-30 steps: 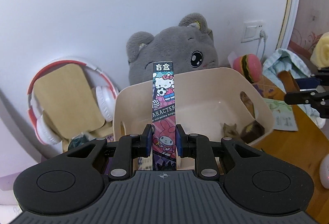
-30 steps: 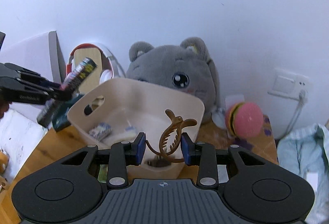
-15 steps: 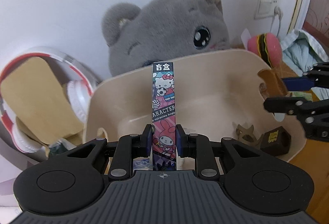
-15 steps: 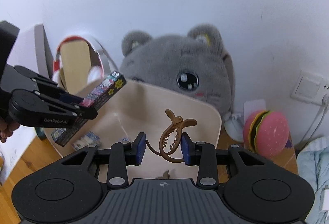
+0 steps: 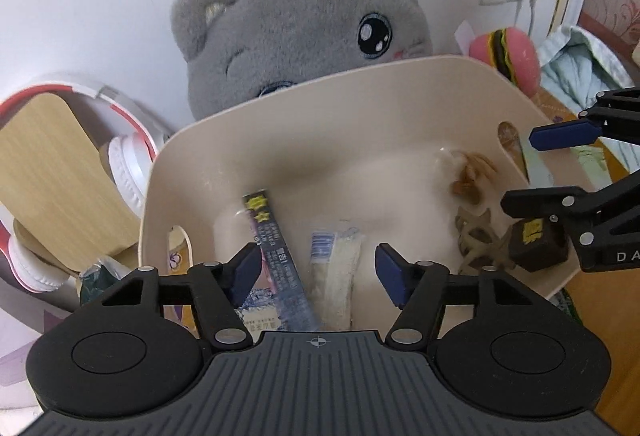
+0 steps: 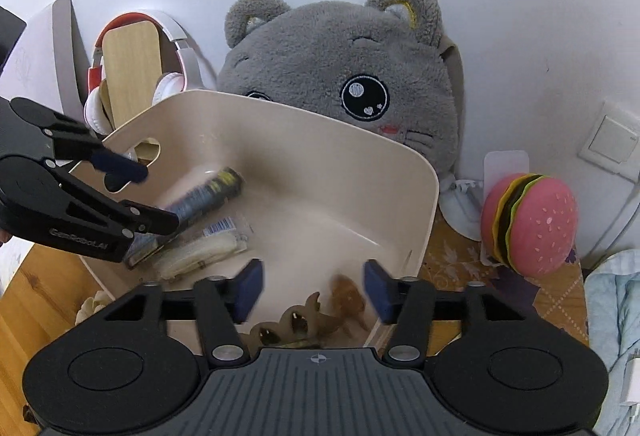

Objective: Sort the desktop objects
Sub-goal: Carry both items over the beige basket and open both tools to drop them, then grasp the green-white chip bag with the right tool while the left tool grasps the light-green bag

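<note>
- Opening over the cream bin, the left gripper spreads its fingers; the long printed box lies loose on the bin floor below, pinched by nothing.
- Right gripper fingers are spreading too, with the blurred brown hair claw free between them.
- Grey plush cat sits at 12 o'clock behind the bin.
- Burger toy rests on the worktop at 3 o'clock.
</note>
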`<state>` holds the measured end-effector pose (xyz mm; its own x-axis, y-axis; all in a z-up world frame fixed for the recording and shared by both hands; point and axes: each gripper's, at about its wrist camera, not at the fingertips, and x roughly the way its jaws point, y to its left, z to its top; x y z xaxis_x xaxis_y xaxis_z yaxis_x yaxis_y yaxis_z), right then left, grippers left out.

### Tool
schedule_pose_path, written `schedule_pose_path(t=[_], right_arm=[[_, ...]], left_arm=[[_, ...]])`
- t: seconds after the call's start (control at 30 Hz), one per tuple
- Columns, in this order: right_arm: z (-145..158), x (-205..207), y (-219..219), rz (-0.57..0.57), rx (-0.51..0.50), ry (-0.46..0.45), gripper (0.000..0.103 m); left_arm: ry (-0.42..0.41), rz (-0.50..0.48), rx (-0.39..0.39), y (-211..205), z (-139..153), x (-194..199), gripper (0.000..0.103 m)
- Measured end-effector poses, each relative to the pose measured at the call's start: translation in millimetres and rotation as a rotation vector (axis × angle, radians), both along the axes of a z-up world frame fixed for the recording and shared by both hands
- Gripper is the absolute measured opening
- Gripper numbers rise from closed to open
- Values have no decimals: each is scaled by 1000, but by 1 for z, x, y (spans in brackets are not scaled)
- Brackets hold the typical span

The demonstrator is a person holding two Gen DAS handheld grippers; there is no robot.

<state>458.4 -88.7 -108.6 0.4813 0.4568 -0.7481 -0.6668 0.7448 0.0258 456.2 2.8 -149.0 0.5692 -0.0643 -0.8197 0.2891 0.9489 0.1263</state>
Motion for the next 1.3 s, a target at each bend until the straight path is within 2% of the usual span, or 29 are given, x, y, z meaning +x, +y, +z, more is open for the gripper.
schedule_pose_path(t=[0.1,0.17,0.23,0.37,0.47,0.6,0.83,0.9,1.2,1.3], right_arm=[[7,-7,-4,1,7,-25,70],[14,-13,-9,-15,29,-40,78],[19,-20,-16,-31,61,-40,80],[23,-39,-33,-47,103,-32,91],[18,-55,-44,-39,105,-7,93],[7,-74,-55,-11,73,18,94],[-14,-99,-67,113,30,54,96],[-17,-101,-68,139,26,64,103],[-39,-103,-59,206,13,136,103],[-47,-103,-50,228,6,143,103]], left_arm=[[-18,-16,-22,3,11,-10,67],[-34,-41,-42,6,19,-20,70],[-43,-73,-66,9,26,-31,71],[-40,-174,-124,12,38,-54,72],[-7,-270,-140,11,41,-70,72],[-2,-343,-82,8,33,-89,72],[92,-436,-108,5,15,-106,72],[116,-459,-96,2,8,-109,72],[187,-470,-99,-9,-17,-106,72],[202,-469,-101,-11,-23,-102,76]])
